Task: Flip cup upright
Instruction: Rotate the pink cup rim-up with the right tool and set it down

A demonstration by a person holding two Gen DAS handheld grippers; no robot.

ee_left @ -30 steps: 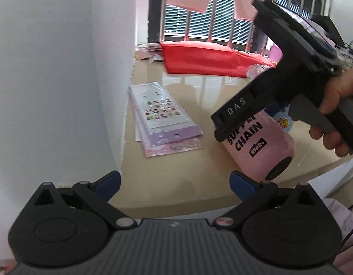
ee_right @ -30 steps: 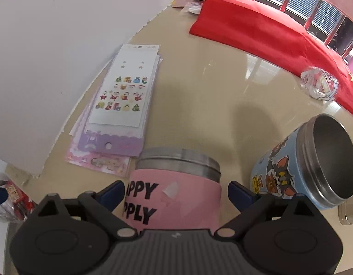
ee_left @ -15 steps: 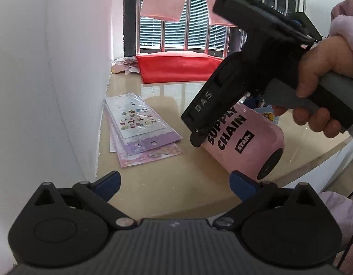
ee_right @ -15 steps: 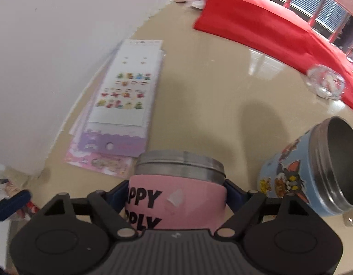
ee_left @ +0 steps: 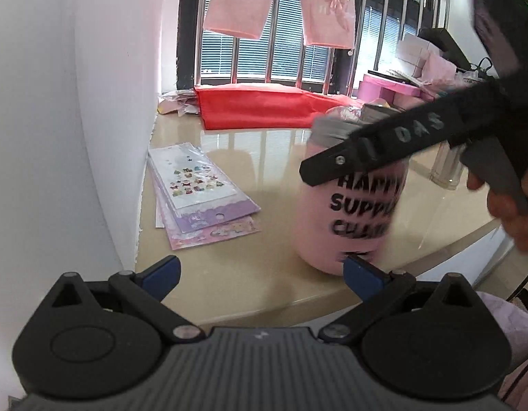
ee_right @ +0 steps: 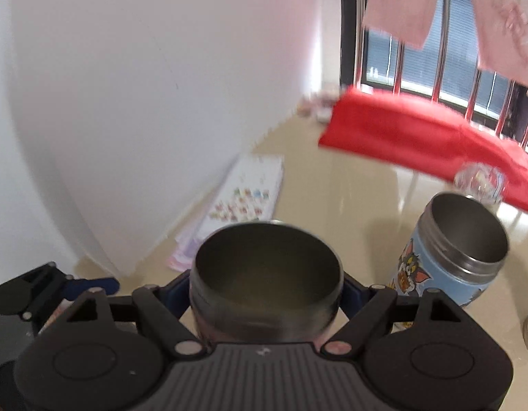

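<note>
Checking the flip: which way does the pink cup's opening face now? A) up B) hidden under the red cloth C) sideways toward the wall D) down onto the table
A: the right tongs grip the pink cup, and its steel mouth faces up with lettering upright.

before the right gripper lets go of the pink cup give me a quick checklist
1. Pink cup upright, steel mouth up: ok.
2. Right gripper shut on the cup near its rim: ok.
3. Cup base resting on the table: cannot tell, blurred and partly hidden.
4. Distance from the table's near edge: not ok, cup stands close to it.
5. Gap to the blue cartoon cup: ok, apart.
6. Left gripper open, not touching the cup: ok.
</note>
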